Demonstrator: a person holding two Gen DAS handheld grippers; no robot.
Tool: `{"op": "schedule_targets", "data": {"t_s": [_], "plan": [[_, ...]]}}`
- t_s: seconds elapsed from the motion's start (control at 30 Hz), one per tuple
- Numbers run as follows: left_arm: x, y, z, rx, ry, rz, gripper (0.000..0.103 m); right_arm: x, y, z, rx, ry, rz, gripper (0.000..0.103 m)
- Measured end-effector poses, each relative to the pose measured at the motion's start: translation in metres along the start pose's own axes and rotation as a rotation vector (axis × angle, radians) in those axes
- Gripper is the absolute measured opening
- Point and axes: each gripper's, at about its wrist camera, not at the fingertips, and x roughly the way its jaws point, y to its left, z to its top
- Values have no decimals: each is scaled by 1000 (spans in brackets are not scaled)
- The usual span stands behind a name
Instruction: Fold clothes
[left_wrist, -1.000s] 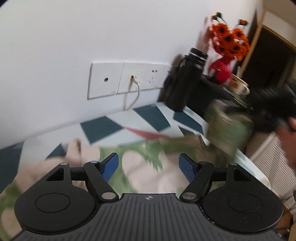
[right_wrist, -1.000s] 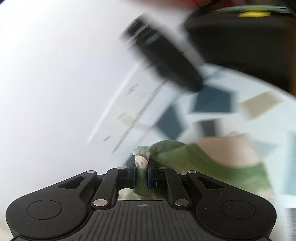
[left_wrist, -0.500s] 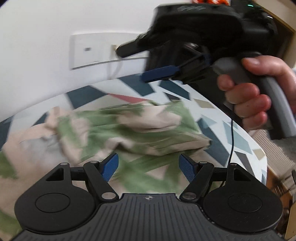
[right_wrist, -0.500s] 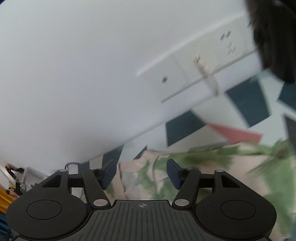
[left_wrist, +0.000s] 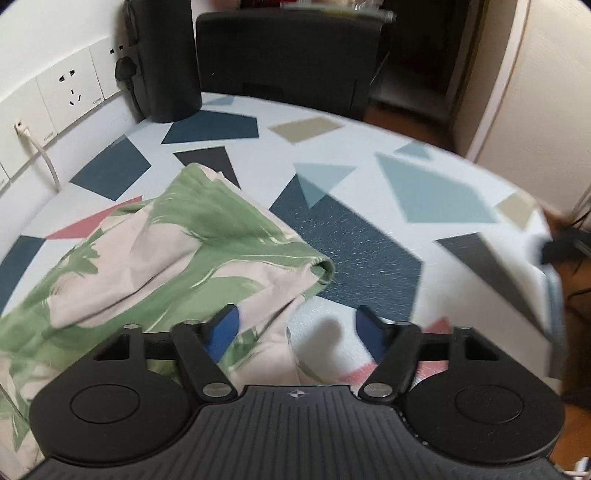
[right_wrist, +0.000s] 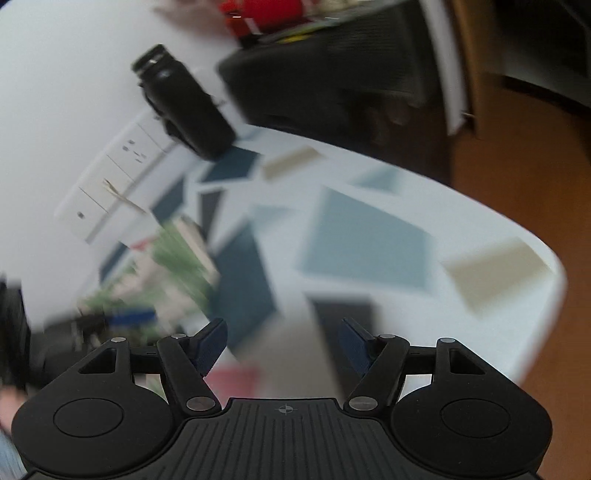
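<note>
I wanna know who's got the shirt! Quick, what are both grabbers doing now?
Left gripper: open, holding nothing; the green-and-beige garment lies under it.
Right gripper: open, holding nothing.

A lived-in home room: a worktop (left_wrist: 369, 155) under a geometric-patterned cover against a white wall with power sockets (left_wrist: 70, 92), a black flask (left_wrist: 166, 62), wooden floor (right_wrist: 517, 166).

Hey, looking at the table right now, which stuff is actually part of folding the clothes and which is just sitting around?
Part of the job:
- green and cream garment, bunched on the patterned table
- left tongs, open
- right tongs, open

Just lying about:
- black flask by the wall
- wall sockets
- white cable
- black box behind the table
</note>
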Motion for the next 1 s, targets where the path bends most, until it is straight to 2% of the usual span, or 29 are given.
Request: {"op": "schedule_targets", "data": {"t_s": [0.03,0.07,0.1,0.23,0.37,0.47,0.53,0.63,0.8,0.9,1.0], "plan": [[4,1,2,-21,5,15,25,-7,-10,-14,-2,2,-4,65],[7,4,4,-46,3,36,9,-14,-19,-28,-6,9,-3,64],[9,8,6,-71,-3,50,7,-20,-26,-41,-9,20,0,64],[8,21,10,-175,-22,86,5,-37,-43,-94,-39,52,60,64],[2,24,13,-251,-40,112,4,-41,-58,-143,-155,103,69,64],[-9,20,18,-274,-60,112,4,-33,-66,-176,-259,101,77,64],[-15,16,22,-269,-68,124,4,-25,-73,-192,-284,79,98,62],[-18,12,26,-270,-64,143,4,-10,-78,-200,-286,48,172,58],[-20,15,27,-308,-69,147,4,8,-72,-199,-389,-4,252,58],[-19,19,27,-348,-76,138,4,15,-71,-196,-422,-2,289,60],[-18,23,27,-387,-83,129,4,18,-68,-196,-439,35,357,47]]}}
